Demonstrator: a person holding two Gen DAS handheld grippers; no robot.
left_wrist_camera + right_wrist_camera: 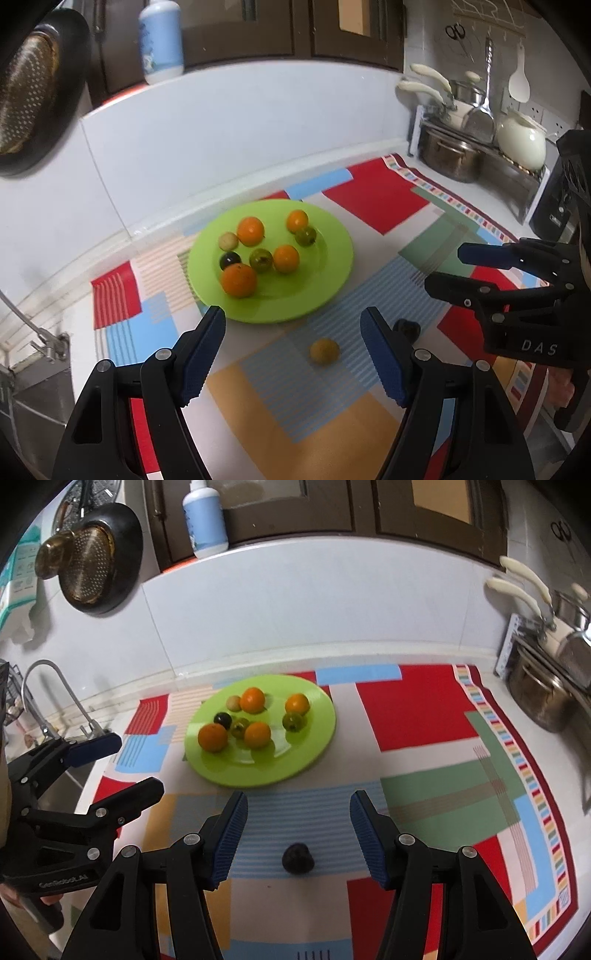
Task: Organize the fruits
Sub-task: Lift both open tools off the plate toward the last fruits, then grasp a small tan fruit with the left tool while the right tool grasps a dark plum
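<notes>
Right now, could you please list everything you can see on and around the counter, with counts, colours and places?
Plate: one, lime green, on the mat toward the wall.
Oranges: four, orange, on the plate.
Green fruits: two, olive green, on the plate.
Pale fruit: one, beige, on the plate's far left.
Dark fruit on plate: one, black, left side.
Loose yellow fruit: one, yellow-brown, on the mat before the left gripper.
Loose dark fruit: one, black, on the mat before the right gripper.
Mat: one, multicoloured patchwork, on the counter.
Bottle: one, blue-white, on the ledge.
Pots: steel, on the right rack.
Left gripper: black, blue pads, open.
Right gripper: same, open.
</notes>
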